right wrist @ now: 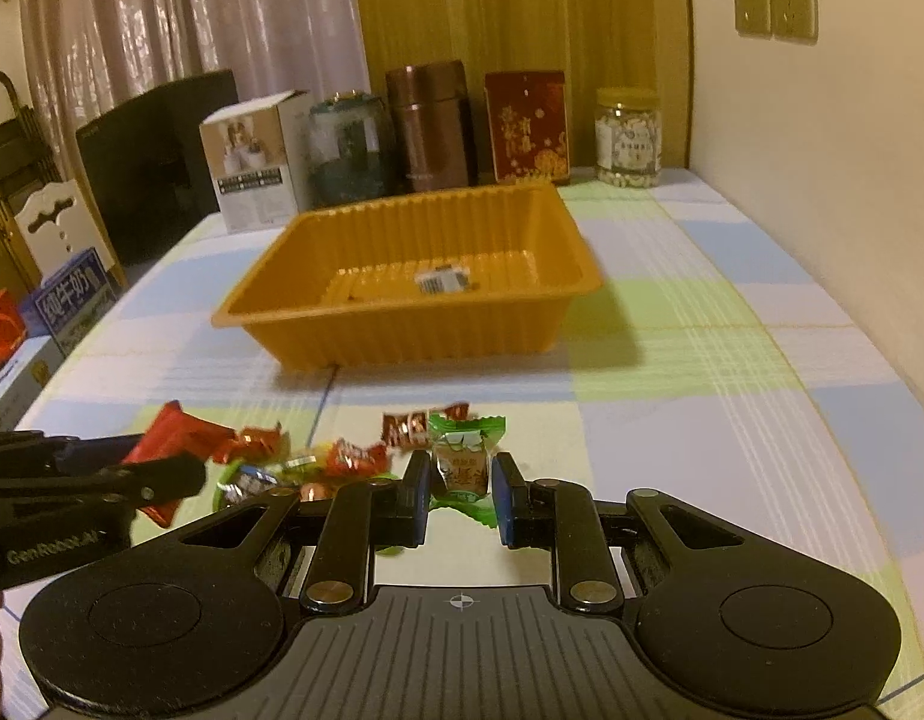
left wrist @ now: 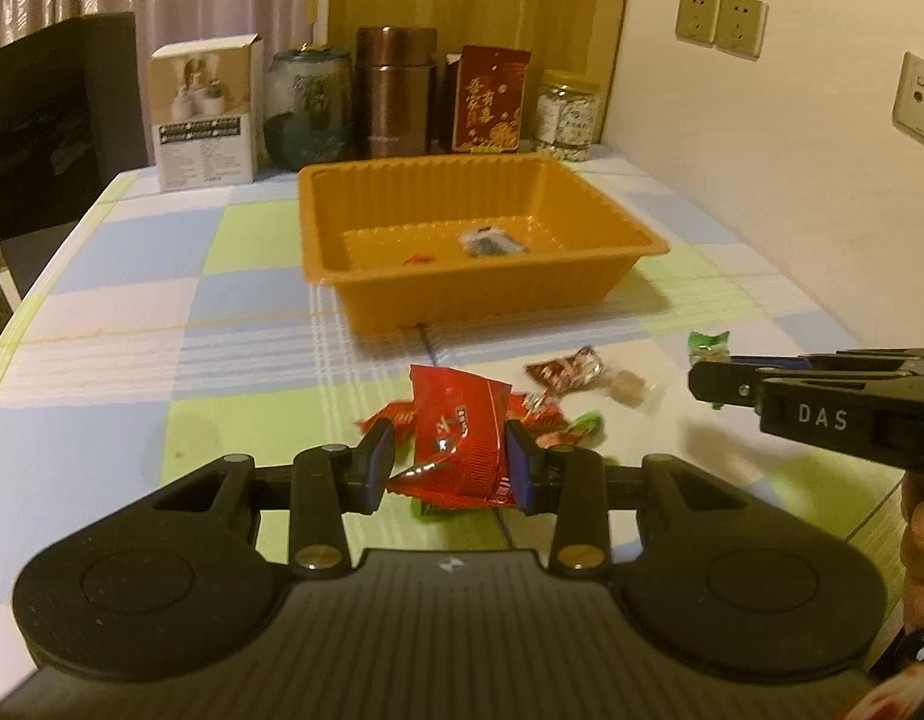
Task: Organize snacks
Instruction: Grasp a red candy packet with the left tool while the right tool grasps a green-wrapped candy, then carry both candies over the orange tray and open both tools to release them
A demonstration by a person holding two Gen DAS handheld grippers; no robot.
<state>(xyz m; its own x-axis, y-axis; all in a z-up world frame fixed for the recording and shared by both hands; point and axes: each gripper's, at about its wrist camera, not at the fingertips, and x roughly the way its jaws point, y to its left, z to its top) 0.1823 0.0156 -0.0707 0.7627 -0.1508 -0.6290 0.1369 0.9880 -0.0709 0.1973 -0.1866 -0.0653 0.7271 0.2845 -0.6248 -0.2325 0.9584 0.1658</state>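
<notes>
My left gripper (left wrist: 450,468) is shut on a red snack packet (left wrist: 459,438), held a little above the checked tablecloth. My right gripper (right wrist: 461,489) is shut on a green-wrapped candy (right wrist: 462,468). Several loose wrapped snacks (right wrist: 318,462) lie on the cloth under and between the two grippers. Beyond them stands an orange plastic tray (left wrist: 366,300) with a dark small packet (left wrist: 492,242) and a tiny red piece inside. The right gripper (left wrist: 711,384) reaches in from the right edge of the left wrist view, and the left gripper (right wrist: 180,474) enters from the left of the right wrist view.
Along the table's far edge stand a white box (left wrist: 207,114), a glass jar (left wrist: 309,108), a brown flask (left wrist: 396,90), a red pouch (left wrist: 489,99) and a jar of white pieces (left wrist: 567,114). A wall runs along the right. A dark chair (right wrist: 156,156) and boxes sit at left.
</notes>
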